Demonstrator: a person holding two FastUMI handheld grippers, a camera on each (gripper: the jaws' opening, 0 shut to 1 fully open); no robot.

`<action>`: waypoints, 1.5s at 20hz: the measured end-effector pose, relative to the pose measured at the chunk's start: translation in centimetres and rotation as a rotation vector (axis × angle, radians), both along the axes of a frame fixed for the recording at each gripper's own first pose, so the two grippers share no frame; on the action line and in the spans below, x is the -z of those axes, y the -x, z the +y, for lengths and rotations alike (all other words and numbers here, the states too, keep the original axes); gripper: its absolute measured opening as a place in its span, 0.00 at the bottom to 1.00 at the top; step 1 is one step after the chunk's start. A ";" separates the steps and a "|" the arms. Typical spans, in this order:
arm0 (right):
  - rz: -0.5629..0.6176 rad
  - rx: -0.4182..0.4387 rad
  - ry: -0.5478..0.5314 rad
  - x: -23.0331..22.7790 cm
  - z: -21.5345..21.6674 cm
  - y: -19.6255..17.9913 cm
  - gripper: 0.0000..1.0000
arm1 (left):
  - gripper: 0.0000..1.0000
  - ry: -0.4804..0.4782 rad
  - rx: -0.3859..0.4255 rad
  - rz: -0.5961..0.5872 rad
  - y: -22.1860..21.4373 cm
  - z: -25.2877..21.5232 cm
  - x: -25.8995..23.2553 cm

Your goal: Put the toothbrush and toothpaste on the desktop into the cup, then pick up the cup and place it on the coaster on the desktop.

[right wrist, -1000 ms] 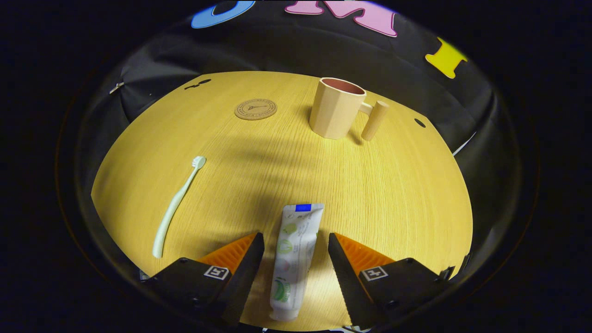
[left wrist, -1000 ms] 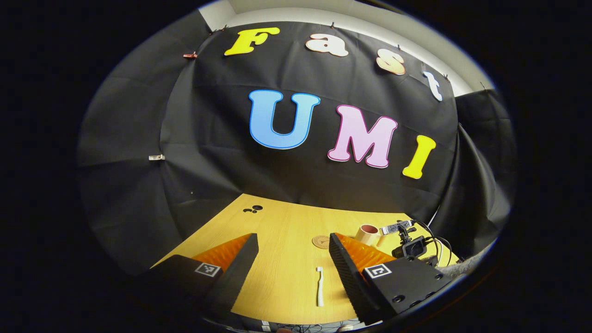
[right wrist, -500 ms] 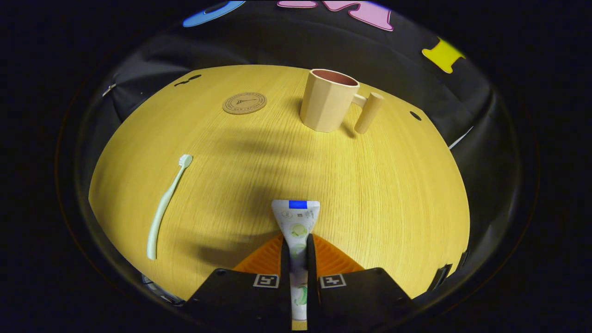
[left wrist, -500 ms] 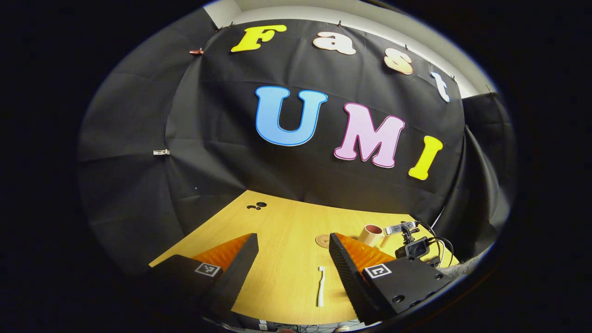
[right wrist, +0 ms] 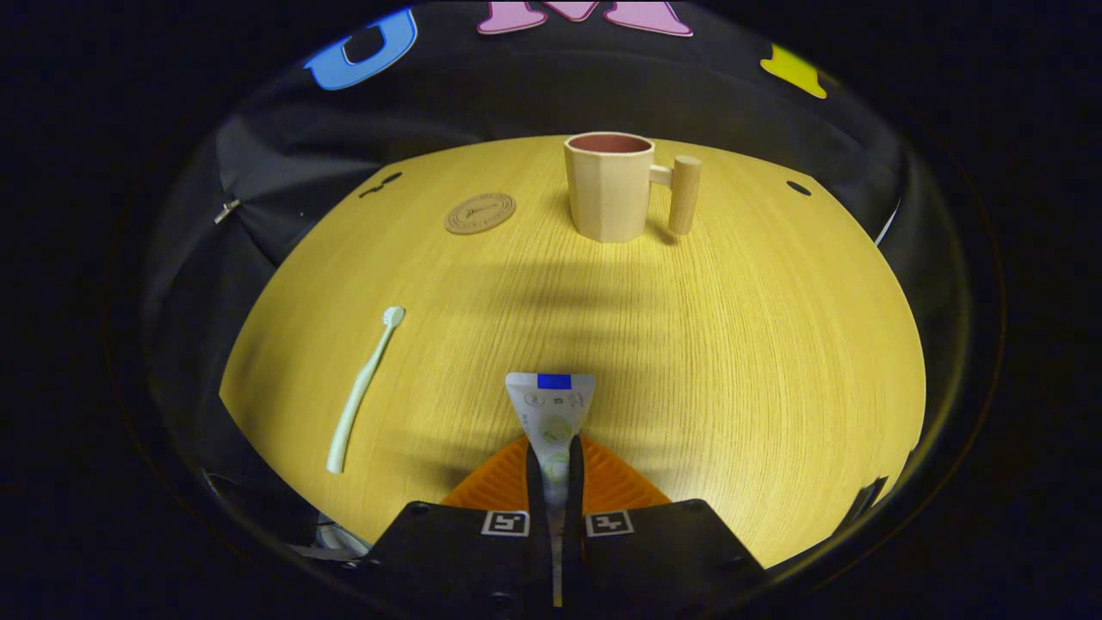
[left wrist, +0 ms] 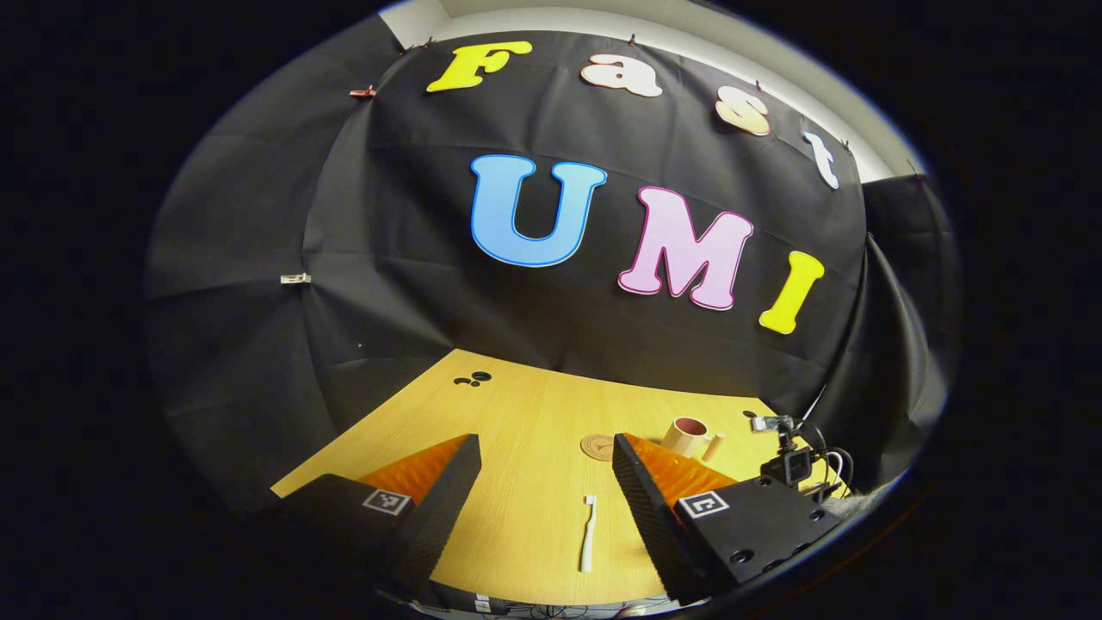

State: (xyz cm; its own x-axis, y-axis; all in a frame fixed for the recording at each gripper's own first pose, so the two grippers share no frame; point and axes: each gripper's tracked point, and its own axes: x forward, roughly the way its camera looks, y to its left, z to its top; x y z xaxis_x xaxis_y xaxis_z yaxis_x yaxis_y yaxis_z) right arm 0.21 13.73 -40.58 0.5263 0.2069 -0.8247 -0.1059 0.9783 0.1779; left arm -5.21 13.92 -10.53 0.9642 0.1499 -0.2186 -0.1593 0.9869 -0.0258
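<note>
Clamping toothpaste (right wrist: 551,405), its cap end hidden: right tongs (right wrist: 555,465) | left tongs (left wrist: 542,482) spread wide | toothbrush (right wrist: 365,389) on desk

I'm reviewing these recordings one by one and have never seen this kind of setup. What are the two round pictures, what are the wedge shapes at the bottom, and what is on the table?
There is no robot here: a person holds a two-finger gripper in each hand, and a fisheye camera rides on each. The wedges at the bottom are that gripper's own fingers.

In the left gripper view, the left gripper is open and empty above the yellow wooden tabletop.

In the right gripper view, the right gripper is shut on a white toothpaste tube. A pale green toothbrush lies flat on the table. Farther back stand a beige faceted cup with a peg handle and, apart from it, a round cork coaster. The cup is still empty, as far as its rim shows.
</note>
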 end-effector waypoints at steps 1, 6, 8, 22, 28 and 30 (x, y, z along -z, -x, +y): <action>-0.045 -0.002 -0.029 -1.7 0.1 -0.3 0.08 | 0.97 -0.008 -0.002 -0.004 -0.3 -0.2 -0.2; -0.274 -0.069 -0.127 -11.4 -0.6 -2.4 0.08 | 0.97 -0.028 -0.008 0.000 -1.8 -2.6 -0.4; -0.330 -0.093 -0.175 -14.9 -1.1 -2.6 0.08 | 0.97 -0.035 -0.024 0.005 -2.7 -3.4 -0.2; -0.486 -0.135 -0.218 -22.0 -6.7 -3.2 0.08 | 0.97 -0.160 0.063 0.245 -8.1 -8.9 11.1; -0.474 -0.107 -0.192 -21.4 -9.0 -1.7 0.08 | 0.97 -0.131 0.117 0.468 -9.6 -8.3 21.5; -0.466 -0.096 -0.179 -20.9 -10.1 -1.5 0.08 | 0.98 -0.153 0.107 0.511 -10.2 -6.9 23.7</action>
State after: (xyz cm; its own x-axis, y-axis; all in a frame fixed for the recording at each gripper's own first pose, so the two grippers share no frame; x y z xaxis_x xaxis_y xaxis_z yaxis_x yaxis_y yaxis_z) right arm 1.70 3.59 -19.66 0.8016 0.3892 -0.4539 -0.3018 0.9187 0.2548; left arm 5.00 6.98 -34.21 0.7525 0.1237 -0.6469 -0.0121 0.9846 0.1742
